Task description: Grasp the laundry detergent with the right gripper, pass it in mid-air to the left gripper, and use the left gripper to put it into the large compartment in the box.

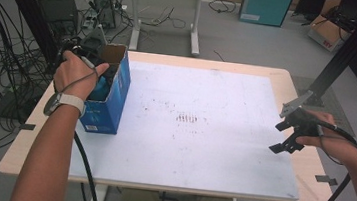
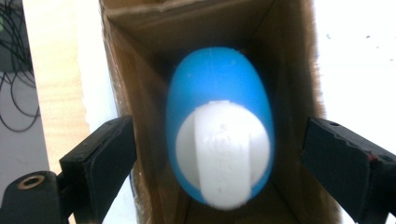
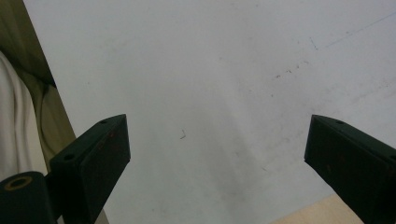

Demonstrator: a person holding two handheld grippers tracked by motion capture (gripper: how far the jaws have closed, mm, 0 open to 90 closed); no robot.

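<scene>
Blue bottle (image 2: 219, 126) w/ white cap sits inside cardboard box (image 1: 112, 91) at bench (image 1: 270, 72) left edge; left tool (image 2: 219, 161) open, pads clear of it. Right tool (image 1: 283, 136) open over bare white mat (image 1: 203, 128).

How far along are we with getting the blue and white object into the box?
Done, it looks: the blue and white object sits inside the open blue box, between the cardboard walls. In hand: the left gripper is at the box mouth, jaws standing clear of the object on both sides, not pressing it. The right gripper hangs open above the white mat. Left: probably just drawing the left gripper out.
</scene>
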